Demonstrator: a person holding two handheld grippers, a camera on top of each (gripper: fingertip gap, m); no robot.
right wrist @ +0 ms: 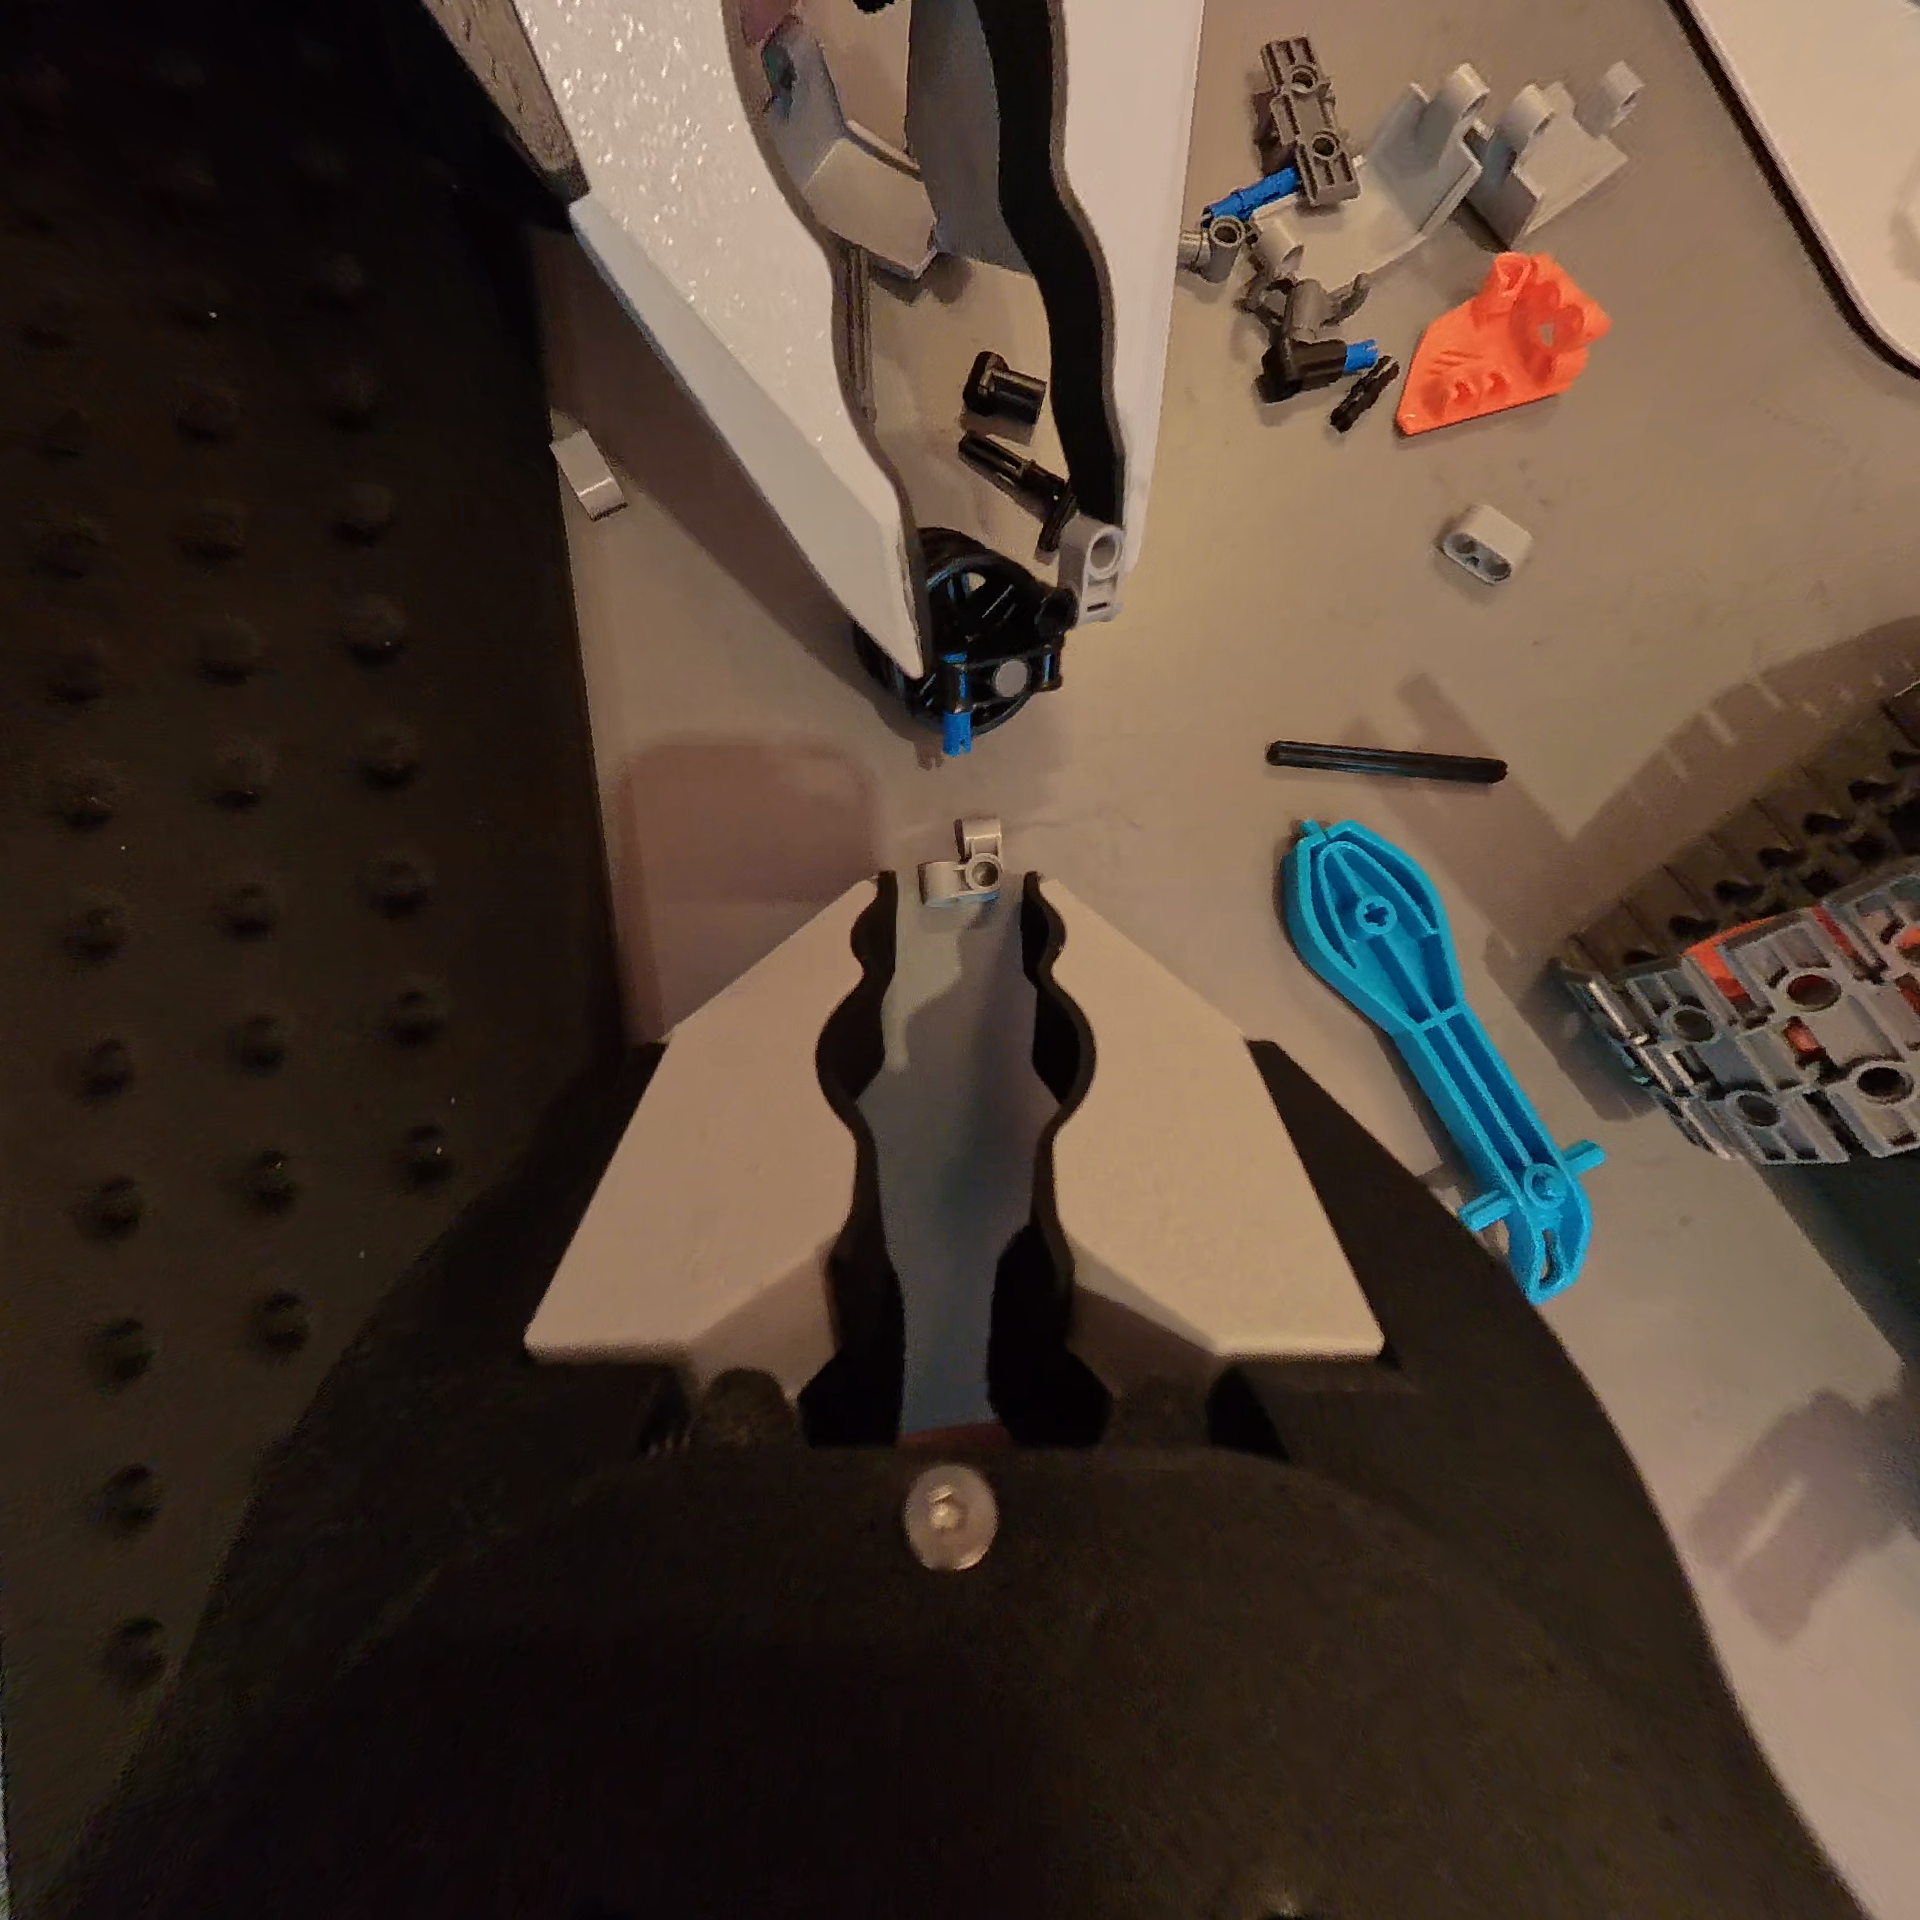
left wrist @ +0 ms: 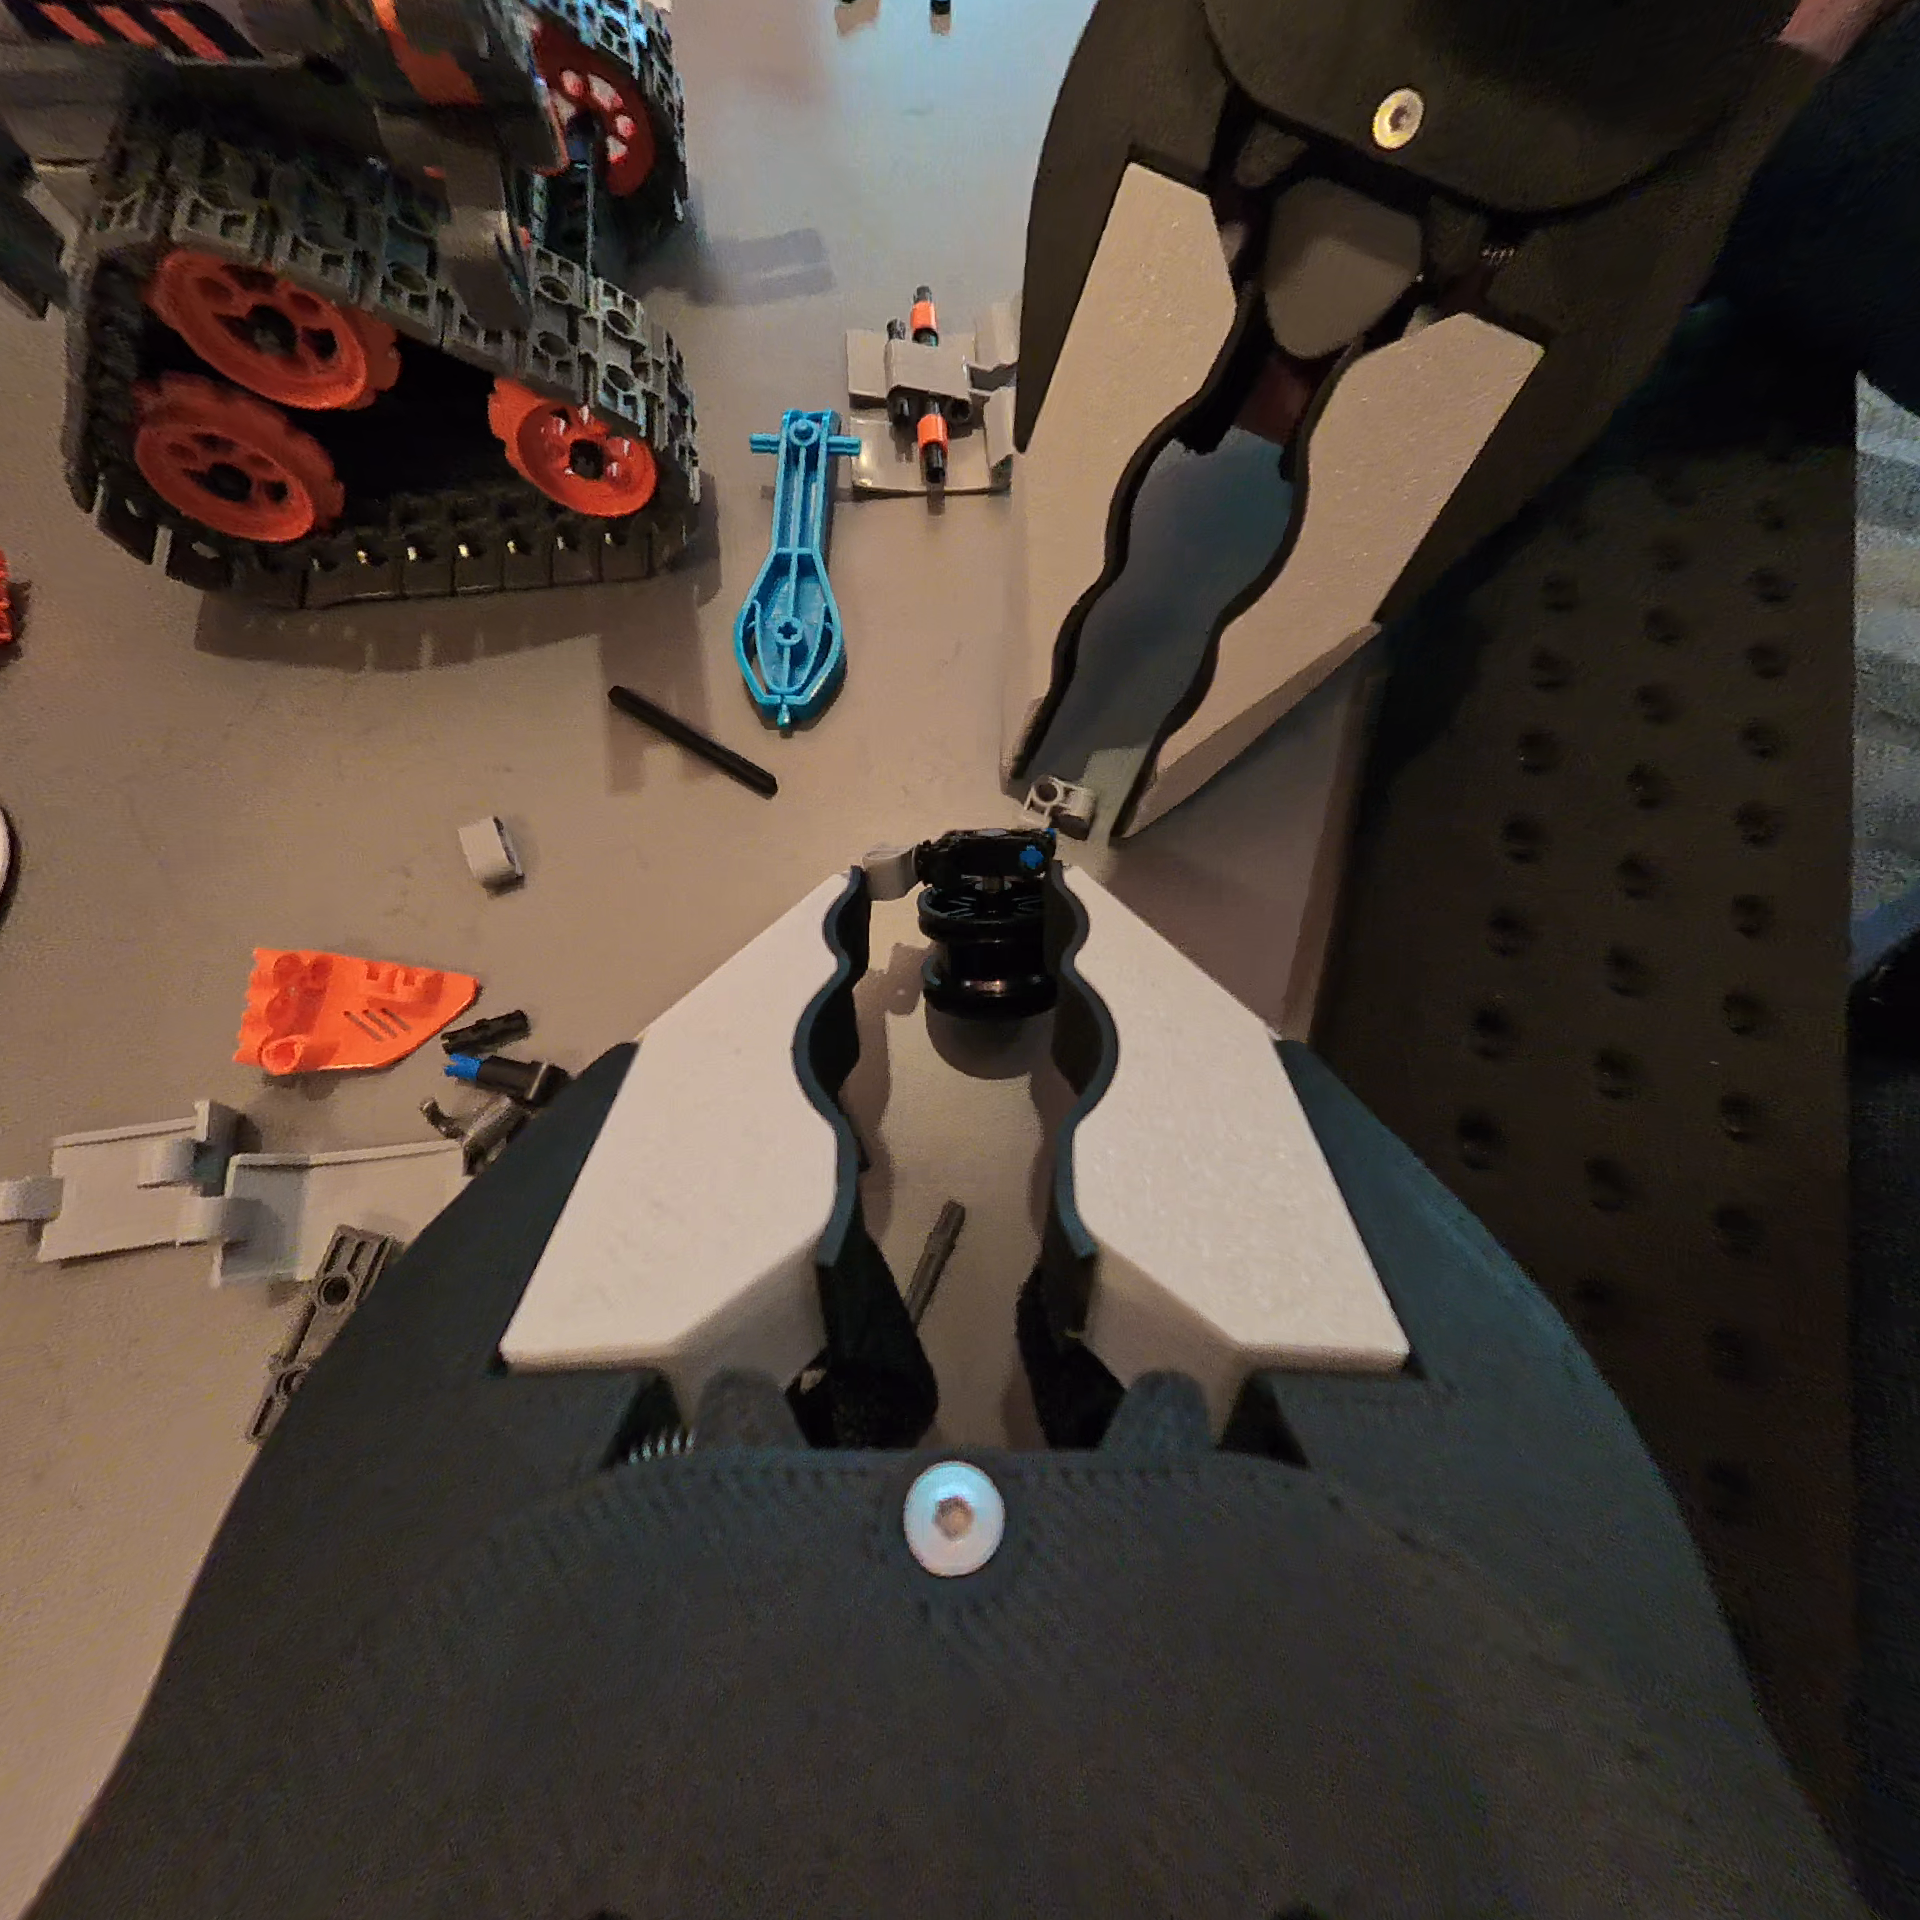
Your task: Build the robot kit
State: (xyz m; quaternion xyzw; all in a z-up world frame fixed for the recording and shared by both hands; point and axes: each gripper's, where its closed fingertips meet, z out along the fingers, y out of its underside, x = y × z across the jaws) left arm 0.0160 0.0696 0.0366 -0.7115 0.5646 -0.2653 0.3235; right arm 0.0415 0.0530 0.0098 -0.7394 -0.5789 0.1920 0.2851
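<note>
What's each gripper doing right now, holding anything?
Left gripper: shut on the black wheel assembly, gripped at its fingertips.
Right gripper: shut on a small grey connector piece, pinched at its fingertips.

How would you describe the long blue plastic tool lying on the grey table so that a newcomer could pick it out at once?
Start at the big tracked toy vehicle with orange wheels on the grey table. Just beside its tracks lies the long blue plastic tool, flat, near a thin black rod. It is the only bright blue piece of that length, slim at one end and widening to a ribbed oval at the other.
</note>
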